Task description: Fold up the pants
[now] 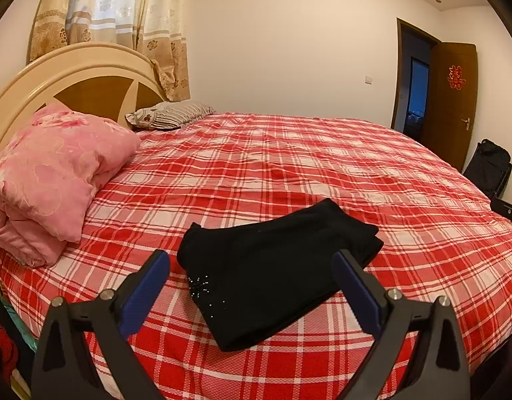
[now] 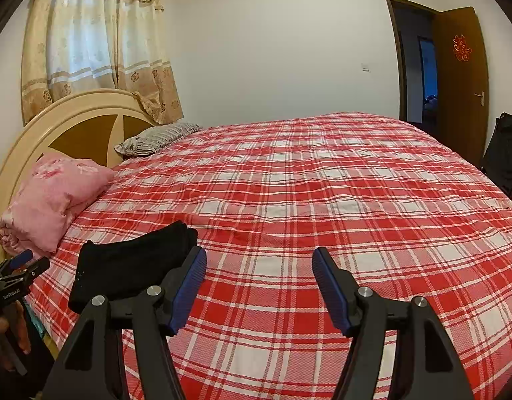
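1. The left gripper (image 1: 250, 260) hovers level above the bed (image 1: 289, 166), jaws spread wide, empty, framing the folded black pants (image 1: 272, 266).
2. The right gripper (image 2: 259, 260) hangs beside it, likewise spread and empty.
3. The pants lie near the pink quilt (image 1: 49, 173).
4. Writing on the left gripper's body is too blurred to read.

Right tool (image 2: 259, 260): its two blue pads are wide apart, holding nothing, above the bed.
Pants (image 2: 129, 263): black, folded into a small pile, lying on the bed to the left of the tool.
Bed (image 2: 322, 183): red and white checked cover.
Pink blanket (image 2: 52, 200): bunched up by the headboard (image 2: 72, 123).
Left tool (image 2: 20, 266): at the left edge, held by a hand (image 2: 5, 336).
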A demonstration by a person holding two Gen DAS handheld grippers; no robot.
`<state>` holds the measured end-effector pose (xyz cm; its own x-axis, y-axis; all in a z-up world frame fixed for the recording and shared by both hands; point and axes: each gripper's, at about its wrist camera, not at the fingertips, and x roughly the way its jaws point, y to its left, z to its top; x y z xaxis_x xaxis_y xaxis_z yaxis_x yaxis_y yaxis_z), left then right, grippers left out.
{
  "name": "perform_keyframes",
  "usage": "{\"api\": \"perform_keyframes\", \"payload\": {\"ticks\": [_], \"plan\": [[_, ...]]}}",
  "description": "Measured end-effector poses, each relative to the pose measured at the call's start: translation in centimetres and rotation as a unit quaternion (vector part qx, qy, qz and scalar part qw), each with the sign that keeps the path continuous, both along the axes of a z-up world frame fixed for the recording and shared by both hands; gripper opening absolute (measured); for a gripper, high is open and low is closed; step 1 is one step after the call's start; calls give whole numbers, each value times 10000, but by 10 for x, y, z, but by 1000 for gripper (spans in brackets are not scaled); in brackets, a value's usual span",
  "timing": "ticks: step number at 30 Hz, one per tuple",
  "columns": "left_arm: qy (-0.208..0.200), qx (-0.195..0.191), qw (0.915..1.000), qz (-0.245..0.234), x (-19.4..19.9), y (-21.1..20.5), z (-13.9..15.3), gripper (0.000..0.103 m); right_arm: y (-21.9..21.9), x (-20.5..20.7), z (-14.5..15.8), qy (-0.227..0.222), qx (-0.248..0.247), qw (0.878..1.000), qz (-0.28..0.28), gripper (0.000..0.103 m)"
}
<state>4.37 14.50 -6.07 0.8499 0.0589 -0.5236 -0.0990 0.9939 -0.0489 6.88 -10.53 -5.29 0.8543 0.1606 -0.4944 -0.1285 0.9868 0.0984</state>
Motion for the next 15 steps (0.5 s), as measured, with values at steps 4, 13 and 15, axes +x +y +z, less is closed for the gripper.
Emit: {"api": "perform_keyframes", "payload": {"ticks": [4,13,15], "plan": [[36,-22,10000,5,1,0,-1,100,2,0,0,8,-20,10000,35,67],[6,2,10000,56,0,-1,1,103,5,-1,-2,22,-46,10000,77,67],[-3,18,10000,62,0,-1,2,103,5,-1,-2,27,-50,9999,90,67]]}}
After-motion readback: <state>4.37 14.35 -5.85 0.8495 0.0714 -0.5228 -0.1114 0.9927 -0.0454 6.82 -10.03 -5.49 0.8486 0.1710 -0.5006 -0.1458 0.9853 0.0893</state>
